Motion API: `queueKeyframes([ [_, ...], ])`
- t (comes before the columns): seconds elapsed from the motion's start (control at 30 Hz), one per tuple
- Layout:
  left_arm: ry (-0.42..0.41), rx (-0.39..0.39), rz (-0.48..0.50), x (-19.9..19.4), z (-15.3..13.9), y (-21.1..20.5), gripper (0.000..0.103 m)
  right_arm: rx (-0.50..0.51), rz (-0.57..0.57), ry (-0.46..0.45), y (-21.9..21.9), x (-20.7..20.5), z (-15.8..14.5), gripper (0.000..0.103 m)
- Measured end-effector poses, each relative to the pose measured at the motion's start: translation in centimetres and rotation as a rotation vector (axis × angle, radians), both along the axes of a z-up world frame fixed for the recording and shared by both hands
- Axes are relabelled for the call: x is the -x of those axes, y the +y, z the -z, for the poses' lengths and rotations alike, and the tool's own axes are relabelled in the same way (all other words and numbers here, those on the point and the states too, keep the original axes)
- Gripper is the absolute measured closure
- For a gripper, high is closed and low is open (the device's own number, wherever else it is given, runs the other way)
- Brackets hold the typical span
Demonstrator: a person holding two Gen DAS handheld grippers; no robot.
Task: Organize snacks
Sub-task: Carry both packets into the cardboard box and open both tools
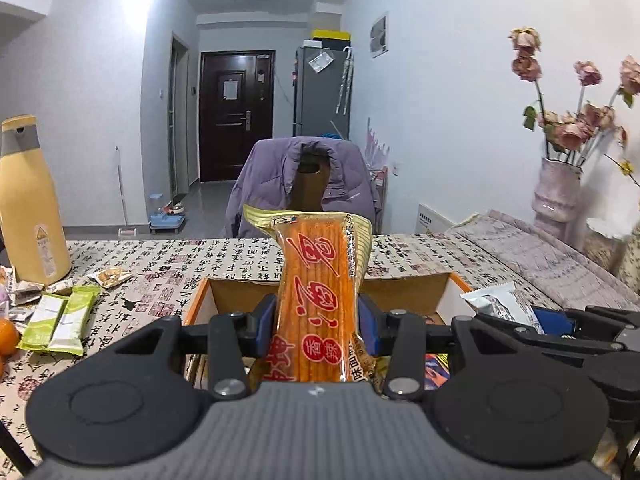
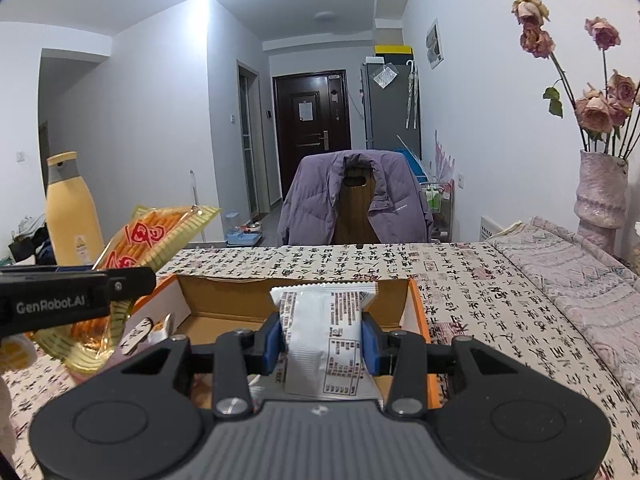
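My left gripper point(image 1: 316, 330) is shut on a long orange snack pack with red characters point(image 1: 320, 276), held upright above the open cardboard box point(image 1: 404, 286). The same orange pack point(image 2: 148, 236) shows at the left of the right wrist view, beside the left gripper's black body point(image 2: 72, 300). My right gripper point(image 2: 322, 342) is shut on a white snack packet with black print point(image 2: 320, 320), also over the box point(image 2: 224, 296). In the left wrist view that white packet point(image 1: 500, 304) and the right gripper point(image 1: 576, 328) sit at the right. Some packets lie inside the box.
Green snack bars point(image 1: 60, 318), small wrappers point(image 1: 110, 278) and an orange fruit point(image 1: 7, 334) lie at the left on the calligraphy tablecloth point(image 1: 160, 264). A tall yellow bottle point(image 1: 28, 204) stands far left. A vase of dried roses point(image 2: 600, 196) stands right. A chair with a purple jacket point(image 2: 356, 200) is behind the table.
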State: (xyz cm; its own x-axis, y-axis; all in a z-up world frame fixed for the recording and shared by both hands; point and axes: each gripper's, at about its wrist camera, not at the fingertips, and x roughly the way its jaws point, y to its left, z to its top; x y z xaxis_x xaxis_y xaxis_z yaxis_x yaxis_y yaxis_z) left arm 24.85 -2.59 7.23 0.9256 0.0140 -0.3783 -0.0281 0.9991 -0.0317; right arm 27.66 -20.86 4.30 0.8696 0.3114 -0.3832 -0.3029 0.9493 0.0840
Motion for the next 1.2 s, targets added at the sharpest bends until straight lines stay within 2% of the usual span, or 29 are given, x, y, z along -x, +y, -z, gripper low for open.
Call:
queueKeyframes([
  [0.13, 0.023, 0.041, -0.026, -1.5, 1.5, 1.2, 0.06, 0.005, 0.004, -0.001, 0.9, -1.6, 0.9, 0.064],
  [0.23, 0.041, 0.043, -0.039, -2.4, 2.6, 1.8, 0.06, 0.016, -0.003, -0.009, 1.2, -2.2, 1.8, 0.064],
  [0.43, 0.068, 0.06, -0.029, -3.0, 4.1, 2.7, 0.059, 0.02, -0.003, 0.037, 1.1, -2.9, 3.1, 0.064],
  [0.53, 0.06, 0.061, -0.025, -2.7, 4.4, 2.8, 0.054, 0.014, -0.01, 0.049, 1.0, -2.9, 3.3, 0.061],
  [0.57, 0.051, 0.065, -0.023, -2.5, 4.4, 2.8, 0.048, 0.015, -0.008, 0.049, 0.9, -2.9, 3.3, 0.058],
  [0.6, 0.042, 0.068, -0.026, -2.2, 4.3, 2.9, 0.036, 0.014, -0.006, 0.051, 0.9, -2.9, 3.4, 0.054],
  [0.63, 0.029, 0.069, -0.035, -2.0, 4.2, 2.9, 0.028, 0.011, -0.003, 0.052, 0.8, -2.9, 3.4, 0.042],
  [0.67, 0.008, 0.069, -0.051, -1.7, 4.0, 3.0, 0.018, 0.004, -0.003, 0.048, 0.6, -2.8, 3.4, 0.025],
  [0.73, -0.026, 0.067, -0.057, -1.3, 3.6, 3.0, 0.014, -0.014, 0.001, 0.035, 0.4, -2.5, 3.3, 0.004],
  [0.77, -0.04, 0.068, -0.059, -1.0, 3.5, 3.0, 0.002, -0.022, 0.002, 0.028, 0.2, -2.4, 3.2, 0.0],
  [0.87, -0.078, 0.063, -0.077, -0.5, 3.3, 3.0, 0.0, -0.036, 0.012, 0.024, -0.2, -2.4, 3.2, 0.0],
  [1.2, -0.083, 0.061, -0.075, -0.4, 3.2, 2.7, 0.0, -0.026, 0.027, 0.03, -0.2, -2.9, 3.4, 0.0],
])
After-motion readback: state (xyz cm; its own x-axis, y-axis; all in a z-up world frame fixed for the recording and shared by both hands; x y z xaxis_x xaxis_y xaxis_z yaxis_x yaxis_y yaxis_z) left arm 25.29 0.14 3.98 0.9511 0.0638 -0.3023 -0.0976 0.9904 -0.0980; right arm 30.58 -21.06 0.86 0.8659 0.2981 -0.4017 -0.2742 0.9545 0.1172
